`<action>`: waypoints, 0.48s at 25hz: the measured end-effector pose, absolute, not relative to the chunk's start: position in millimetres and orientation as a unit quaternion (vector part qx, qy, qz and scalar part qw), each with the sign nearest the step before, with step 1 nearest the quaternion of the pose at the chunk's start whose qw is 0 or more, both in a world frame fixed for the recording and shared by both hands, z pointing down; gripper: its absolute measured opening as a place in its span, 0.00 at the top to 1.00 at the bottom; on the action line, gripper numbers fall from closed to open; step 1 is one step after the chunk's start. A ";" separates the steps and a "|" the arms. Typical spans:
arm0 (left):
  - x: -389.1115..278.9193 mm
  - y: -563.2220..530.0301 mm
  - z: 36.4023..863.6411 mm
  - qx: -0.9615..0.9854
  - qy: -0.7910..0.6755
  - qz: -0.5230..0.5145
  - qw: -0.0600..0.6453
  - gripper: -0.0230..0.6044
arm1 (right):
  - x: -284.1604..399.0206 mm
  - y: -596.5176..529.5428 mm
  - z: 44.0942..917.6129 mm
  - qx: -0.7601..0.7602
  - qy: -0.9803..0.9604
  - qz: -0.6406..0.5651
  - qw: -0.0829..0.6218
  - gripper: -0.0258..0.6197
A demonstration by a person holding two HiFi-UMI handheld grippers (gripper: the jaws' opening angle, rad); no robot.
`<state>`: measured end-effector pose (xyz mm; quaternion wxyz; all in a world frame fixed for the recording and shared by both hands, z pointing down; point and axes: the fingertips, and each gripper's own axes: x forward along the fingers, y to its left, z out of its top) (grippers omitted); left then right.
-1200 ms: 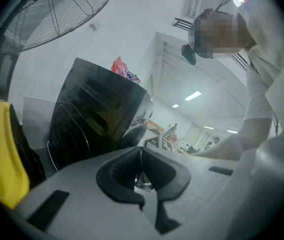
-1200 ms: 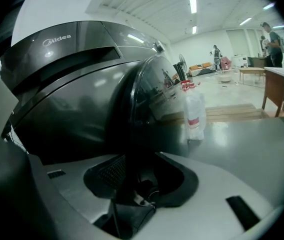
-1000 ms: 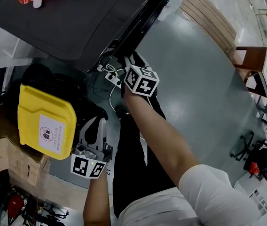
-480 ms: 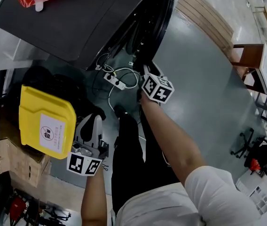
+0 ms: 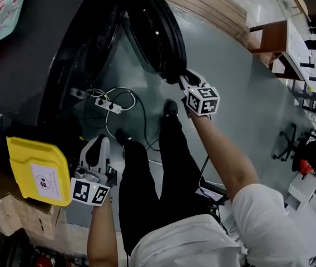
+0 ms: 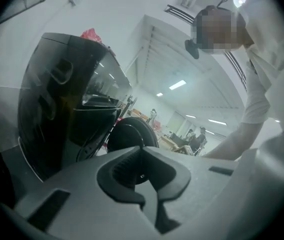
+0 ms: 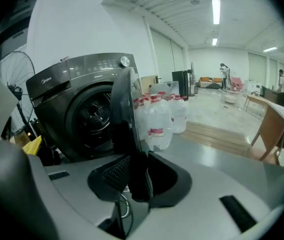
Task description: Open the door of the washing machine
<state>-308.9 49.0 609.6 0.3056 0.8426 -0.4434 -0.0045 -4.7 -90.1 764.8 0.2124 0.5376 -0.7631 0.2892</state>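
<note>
The dark washing machine (image 5: 47,49) stands at the upper left, its round door (image 5: 155,35) swung wide out from the drum opening. My right gripper (image 5: 181,78) is at the door's free edge. In the right gripper view the door (image 7: 124,114) stands edge-on between the jaws of that gripper (image 7: 134,179), which have just been closing and now press on it; the machine (image 7: 77,109) lies behind. My left gripper (image 5: 98,143) hangs low by the person's left leg, shut and empty. In the left gripper view, this gripper (image 6: 149,204) looks toward the machine (image 6: 57,114) and its door (image 6: 132,134).
A yellow container (image 5: 35,171) sits at the lower left. A power strip with cables (image 5: 105,102) lies on the floor before the machine. The person's shoes (image 5: 171,108) stand near the door. Water bottles (image 7: 162,116) stand beside the machine; a wooden desk (image 5: 269,38) is to the right.
The door has swung from nearly shut to wide open. My right gripper has travelled to the right with its edge. My left gripper has drifted a little to the lower left.
</note>
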 end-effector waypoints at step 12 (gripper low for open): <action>-150.7 -42.2 606.8 0.856 -0.421 0.015 0.300 0.95 | 150.9 -178.5 762.0 0.453 -0.830 0.223 0.237 0.79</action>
